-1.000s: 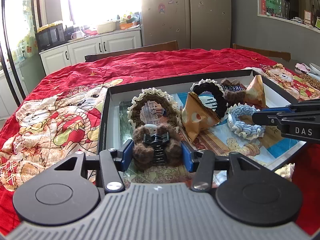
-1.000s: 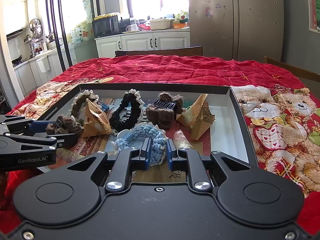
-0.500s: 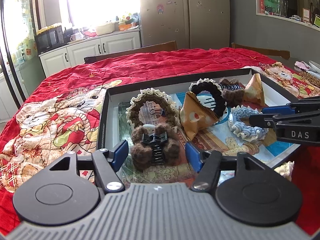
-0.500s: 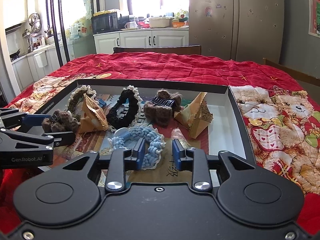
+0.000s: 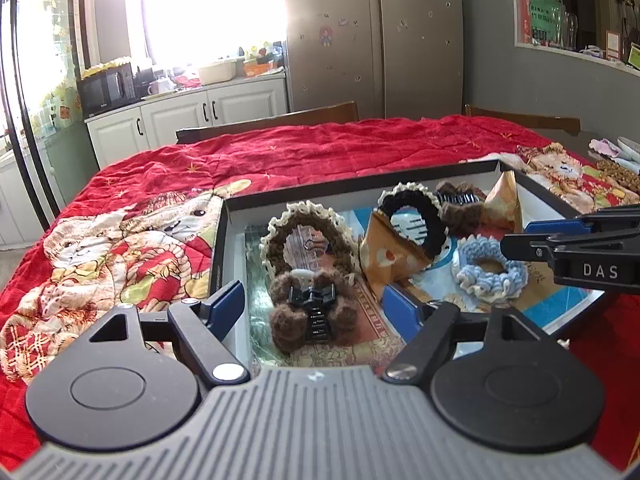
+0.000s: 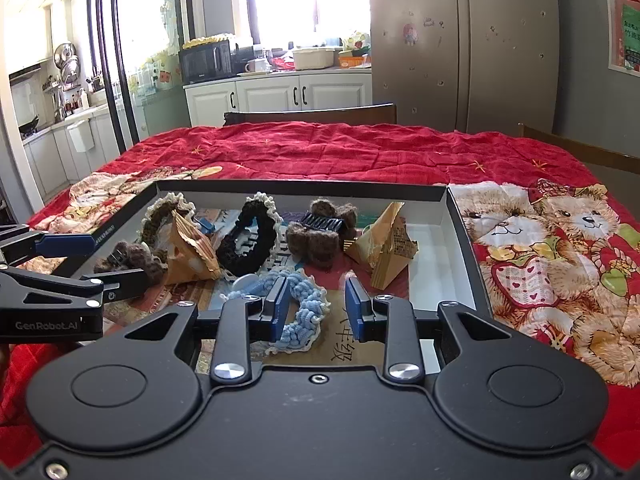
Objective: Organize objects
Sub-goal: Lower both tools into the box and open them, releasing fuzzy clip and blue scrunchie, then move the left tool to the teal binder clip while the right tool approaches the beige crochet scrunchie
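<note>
red quilted counter, both hand-held grippers released: left hand-held gripper (image 5: 314, 312) jaws just opening off soft fuzzy brown claw clip (image 5: 310, 316); regrip its stiff black spine.

Red bear-print quilt (image 6: 360, 156) covered table; microwave (image 6: 206, 61) on white cabinets (image 6: 280, 98); fridge (image 6: 460, 44) behind.

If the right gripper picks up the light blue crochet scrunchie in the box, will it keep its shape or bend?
The blue scrunchie looks like soft knitted yarn, so it would probably squash and droop between the right gripper pads. It seems light for its size. Its ruffled surface should give good grip, and lying flat in the box it is unlikely to roll.
</note>
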